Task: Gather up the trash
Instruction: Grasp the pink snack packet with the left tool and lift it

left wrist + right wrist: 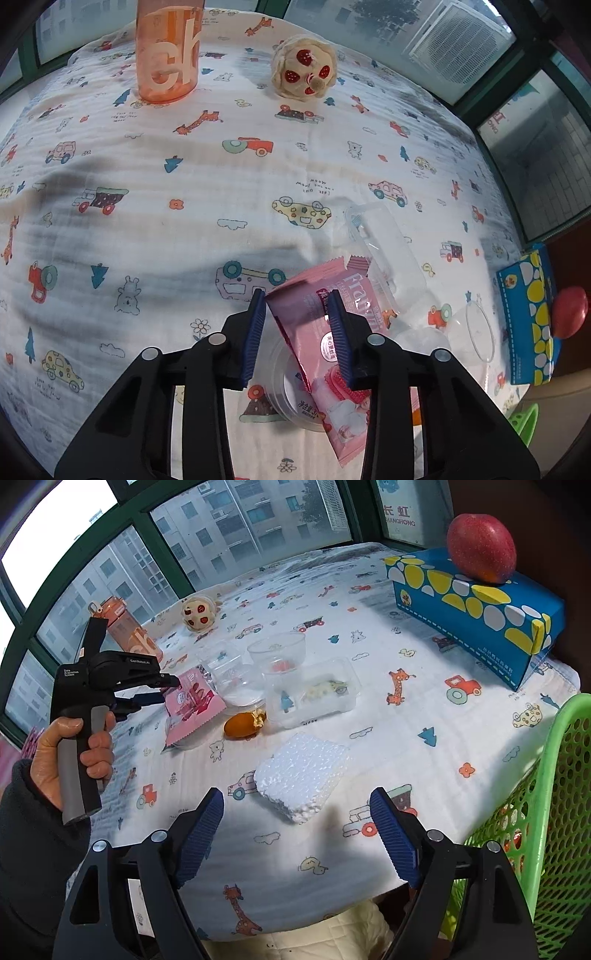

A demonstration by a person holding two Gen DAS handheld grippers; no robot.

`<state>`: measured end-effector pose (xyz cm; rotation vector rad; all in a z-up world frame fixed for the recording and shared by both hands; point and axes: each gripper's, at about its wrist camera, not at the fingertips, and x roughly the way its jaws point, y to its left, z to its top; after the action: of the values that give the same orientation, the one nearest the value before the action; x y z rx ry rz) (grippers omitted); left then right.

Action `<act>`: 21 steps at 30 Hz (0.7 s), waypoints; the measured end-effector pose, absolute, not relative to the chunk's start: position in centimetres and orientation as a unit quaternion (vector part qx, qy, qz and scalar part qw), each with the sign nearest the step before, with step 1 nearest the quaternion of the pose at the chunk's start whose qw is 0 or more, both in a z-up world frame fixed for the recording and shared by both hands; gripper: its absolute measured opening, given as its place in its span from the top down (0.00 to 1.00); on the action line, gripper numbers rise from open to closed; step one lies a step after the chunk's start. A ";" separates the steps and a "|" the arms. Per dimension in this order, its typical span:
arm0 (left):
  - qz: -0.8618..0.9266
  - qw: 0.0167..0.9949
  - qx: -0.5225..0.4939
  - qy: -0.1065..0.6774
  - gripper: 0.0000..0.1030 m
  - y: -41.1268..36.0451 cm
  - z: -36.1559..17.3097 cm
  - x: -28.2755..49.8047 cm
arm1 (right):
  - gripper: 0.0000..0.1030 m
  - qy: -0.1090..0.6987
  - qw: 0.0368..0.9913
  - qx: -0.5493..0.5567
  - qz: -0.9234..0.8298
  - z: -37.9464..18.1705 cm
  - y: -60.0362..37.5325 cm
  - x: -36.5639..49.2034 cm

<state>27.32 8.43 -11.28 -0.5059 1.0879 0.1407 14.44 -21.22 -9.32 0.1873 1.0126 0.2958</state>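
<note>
Left gripper (297, 301): jaws clamped on the pink foil snack wrapper (317, 325), over a clear round plastic lid (291, 398) on the cartoon-print cloth (147, 177).
Right gripper (297, 805): jaws wide, empty, above the white foam block (301, 775).
Green mesh basket (554, 812): at the table's right edge.

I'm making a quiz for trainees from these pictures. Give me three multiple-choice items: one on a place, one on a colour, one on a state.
1. Where is the apple?
A. on the blue box
B. in the basket
C. beside the bottle

2. What colour is the basket?
A. red
B. green
C. white

3. How is the right gripper?
A. shut on the foam block
B. shut on the pink wrapper
C. open, holding nothing

Answers:
1. A: it rests on top of the blue box.
2. B: its mesh wall is bright green.
3. C: its jaws stand apart short of the foam block; the pink wrapper sits in the left gripper.
</note>
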 end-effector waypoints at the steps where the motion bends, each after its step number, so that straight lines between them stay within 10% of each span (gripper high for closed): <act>1: 0.063 0.824 -0.240 0.510 0.74 8.5 -11.2 27.2 | 0.24 0.484 0.859 0.089 0.142 -9.5 -21.0 14.6; 21: 0.012 0.841 -0.252 0.478 0.95 9.1 -8.7 25.6 | 0.33 0.503 0.856 0.065 0.104 -13.2 -18.0 16.9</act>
<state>25.58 9.14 -8.70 -0.5317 1.0110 0.0260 16.93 -18.04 -13.18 0.1375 1.0564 0.2196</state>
